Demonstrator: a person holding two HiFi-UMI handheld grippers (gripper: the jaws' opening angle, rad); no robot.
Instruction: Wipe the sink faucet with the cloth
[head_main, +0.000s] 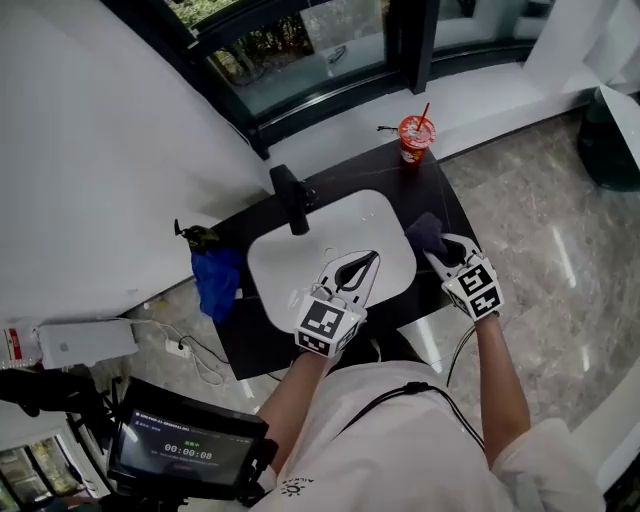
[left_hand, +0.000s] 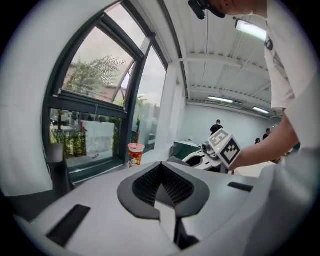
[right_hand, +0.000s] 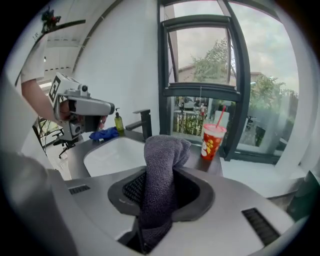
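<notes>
While right gripper (head_main: 442, 252) jaws pinch the grey cloth (right_hand: 165, 150), left gripper (left_hand: 161, 172) jaws closed empty, faucet (head_main: 292, 200) friction could pull it free.

White wall (head_main: 90, 150) at left, big window (head_main: 290, 45) w/ dark frame, grey marble floor (head_main: 560, 260), daylight + ceiling strip lamps (left_hand: 252, 30).

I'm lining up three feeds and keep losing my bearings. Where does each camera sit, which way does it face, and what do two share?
Head view: on the person's head, steeply down onto sink, faucet; forearms, left gripper, right gripper show.
Left gripper view: on that gripper, along its closed jaws toward window and red cup; right forearm shows.
Right gripper view: on that gripper, along jaws clamped on the grey cloth toward the sink; left arm shows.
Shared: both gripper views show the red cup and the other gripper.
</notes>
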